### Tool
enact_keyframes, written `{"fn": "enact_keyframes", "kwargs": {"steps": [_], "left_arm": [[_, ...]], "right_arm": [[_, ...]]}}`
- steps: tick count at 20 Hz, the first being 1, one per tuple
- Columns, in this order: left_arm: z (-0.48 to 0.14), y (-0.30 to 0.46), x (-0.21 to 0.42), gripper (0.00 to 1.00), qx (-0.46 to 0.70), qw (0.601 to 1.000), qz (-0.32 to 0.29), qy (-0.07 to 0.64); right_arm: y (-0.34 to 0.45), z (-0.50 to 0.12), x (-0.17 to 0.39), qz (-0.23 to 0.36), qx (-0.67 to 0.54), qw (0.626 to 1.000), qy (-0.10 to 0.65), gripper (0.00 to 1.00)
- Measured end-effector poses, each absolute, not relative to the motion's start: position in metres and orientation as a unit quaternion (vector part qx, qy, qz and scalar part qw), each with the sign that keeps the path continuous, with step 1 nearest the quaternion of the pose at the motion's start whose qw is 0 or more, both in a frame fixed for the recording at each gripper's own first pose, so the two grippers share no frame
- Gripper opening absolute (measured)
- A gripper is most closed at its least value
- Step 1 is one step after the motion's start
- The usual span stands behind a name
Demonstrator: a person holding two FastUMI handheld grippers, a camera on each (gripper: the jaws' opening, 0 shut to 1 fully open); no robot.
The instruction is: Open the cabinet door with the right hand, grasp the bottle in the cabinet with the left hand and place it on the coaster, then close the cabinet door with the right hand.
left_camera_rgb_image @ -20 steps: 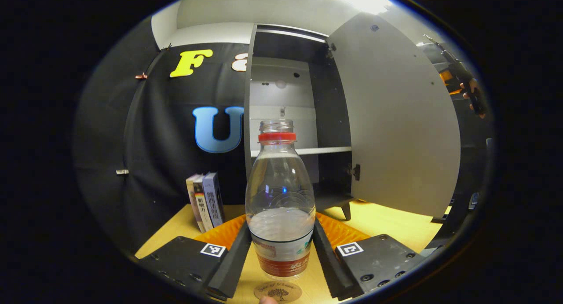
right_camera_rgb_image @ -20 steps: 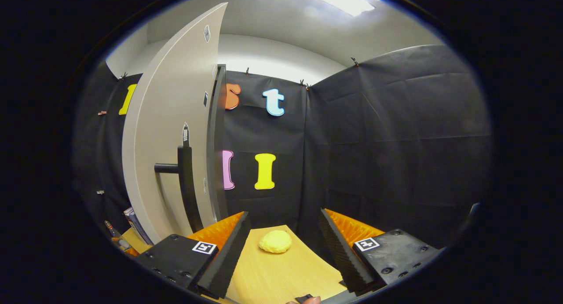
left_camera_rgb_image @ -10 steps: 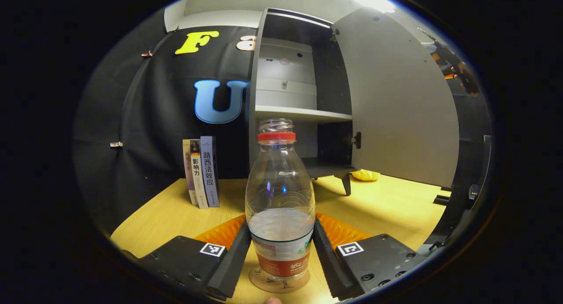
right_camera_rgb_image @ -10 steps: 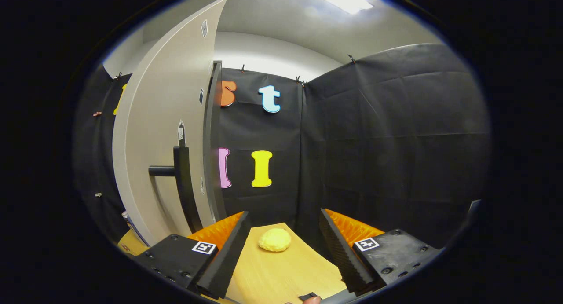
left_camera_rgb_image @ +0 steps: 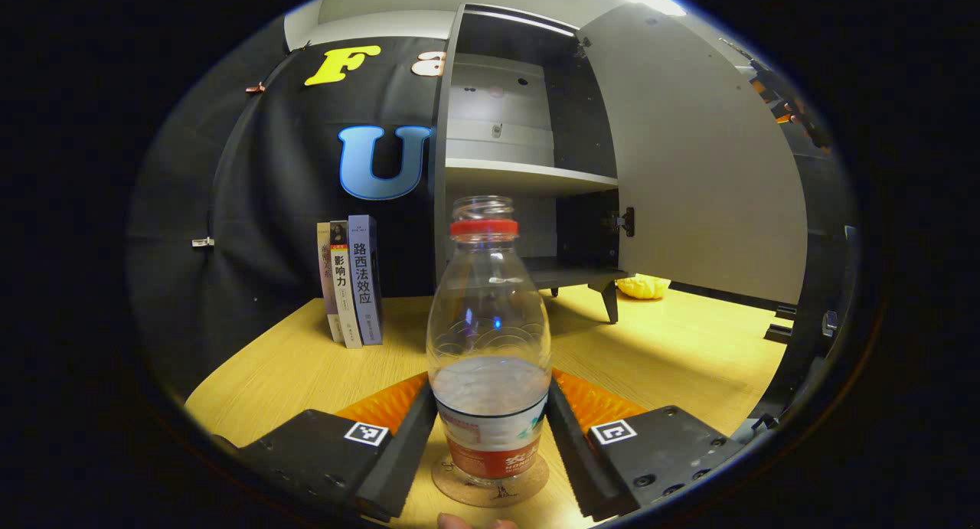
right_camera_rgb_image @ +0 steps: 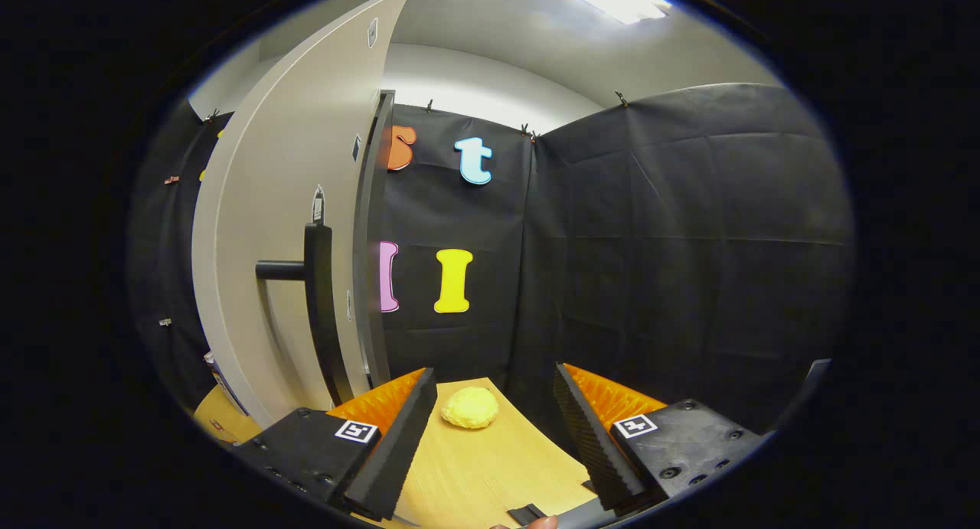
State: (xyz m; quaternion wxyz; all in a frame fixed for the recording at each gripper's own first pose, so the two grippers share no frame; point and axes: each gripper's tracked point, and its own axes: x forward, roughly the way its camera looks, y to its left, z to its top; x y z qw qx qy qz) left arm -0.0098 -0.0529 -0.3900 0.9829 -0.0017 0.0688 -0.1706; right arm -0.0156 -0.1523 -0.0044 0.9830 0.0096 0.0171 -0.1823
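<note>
On the wooden table (left_camera_rgb_image: 674,353) our left gripper (left_camera_rgb_image: 490,426) clamps the bottle (left_camera_rgb_image: 488,345) standing on the coaster (left_camera_rgb_image: 490,484); right gripper (right_camera_rgb_image: 490,429) gapes empty; cabinet door (right_camera_rgb_image: 276,207) awaits closing.

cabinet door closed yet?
No, the cabinet door stands swung wide open, with the shelf inside exposed.
</note>
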Motion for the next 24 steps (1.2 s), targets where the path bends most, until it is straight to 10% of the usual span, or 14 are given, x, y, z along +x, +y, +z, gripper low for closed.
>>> {"fn": "enact_keyframes", "kwargs": {"steps": [12, 24], "left_arm": [[-0.350, -0.055, -0.025, 0.93, -0.004, 0.985, -0.156, 0.079], [-0.162, -0.042, -0.023, 0.93, -0.025, 0.994, -0.094, 0.044]], "right_arm": [[-0.154, -0.006, -0.022, -0.177, 0.033, 0.984, 0.011, 0.98], [-0.152, 0.000, -0.012, -0.166, 0.043, 0.985, -0.005, 0.98]]}}
